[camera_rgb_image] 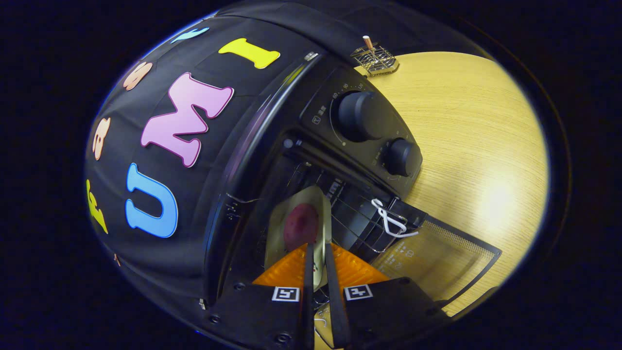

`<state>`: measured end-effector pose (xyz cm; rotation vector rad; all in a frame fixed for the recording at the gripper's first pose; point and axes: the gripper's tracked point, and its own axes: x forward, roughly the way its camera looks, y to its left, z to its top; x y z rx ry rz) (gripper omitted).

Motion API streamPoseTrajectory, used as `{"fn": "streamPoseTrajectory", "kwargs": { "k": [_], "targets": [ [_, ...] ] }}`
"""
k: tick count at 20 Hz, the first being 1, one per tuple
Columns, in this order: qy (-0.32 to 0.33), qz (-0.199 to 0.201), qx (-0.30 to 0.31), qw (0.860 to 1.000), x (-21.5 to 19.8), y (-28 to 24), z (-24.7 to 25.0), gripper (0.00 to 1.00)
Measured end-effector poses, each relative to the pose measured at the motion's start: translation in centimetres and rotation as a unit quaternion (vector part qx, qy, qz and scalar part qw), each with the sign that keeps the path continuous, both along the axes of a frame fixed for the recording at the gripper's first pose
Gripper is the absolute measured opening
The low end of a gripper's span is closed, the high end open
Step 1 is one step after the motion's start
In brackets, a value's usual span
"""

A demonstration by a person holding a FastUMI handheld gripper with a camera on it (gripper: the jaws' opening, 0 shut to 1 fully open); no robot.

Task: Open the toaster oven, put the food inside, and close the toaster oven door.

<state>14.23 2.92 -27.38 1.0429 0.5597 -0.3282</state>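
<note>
- Claw (318, 272): your two fingers are pressed nearly together, pinching the near rim of a small metal tray (296, 214). Only the rim is held, so the grip is thin.
- Food (300, 226): a dark reddish, rounded piece lies on the tray just ahead of your fingertips. It sits loose; tilt the tray and it may roll off toward the oven floor.
- Toaster oven (272, 160): it stands on the table (466, 146) against the booth wall, its cavity open. The tray is already partly inside, above the wire rack (354, 218).
- Door (437, 257): the glass door hangs open toward the table, beside your fingers. A white clip (391, 221) sits at its hinge-side corner; whether it would hinder closing cannot be told.
- Risk, seating: release too soon and the tray could tip off the rack edge. Push it level and deeper first.
- Risk, withdrawal: pulling back carelessly could drag the tray out with you.
- Knobs (362, 116): well clear of your path.
- Small wire stand (375, 58): at the far edge of the table, not involved.
</note>
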Motion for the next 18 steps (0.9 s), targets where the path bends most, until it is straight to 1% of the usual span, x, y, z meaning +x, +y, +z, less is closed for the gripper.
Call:
{"fn": "streamPoseTrajectory", "kwargs": {
  "k": [1,2,3,5,8,11,13,16,18],
  "targets": [
    [-0.005,0.005,-0.001,1.000,0.1,0.2,0.4,0.23],
    [-0.009,0.012,-0.007,1.000,0.0,0.4,0.7,0.42],
    [-0.014,0.021,-0.013,1.000,-0.2,0.7,1.2,0.51],
    [-0.007,0.042,-0.031,0.999,-1.3,0.9,1.2,0.90],
    [0.011,0.080,-0.066,0.995,-4.4,1.7,1.1,0.99],
    [0.021,0.124,-0.089,0.988,-7.6,2.8,1.8,0.99],
    [0.035,0.160,-0.107,0.981,-9.6,3.1,1.9,0.99],
    [0.047,0.213,-0.165,0.962,-12.1,2.6,2.2,0.99],
    [0.058,0.260,-0.227,0.937,-13.9,2.3,1.7,0.99]
  ]
}}
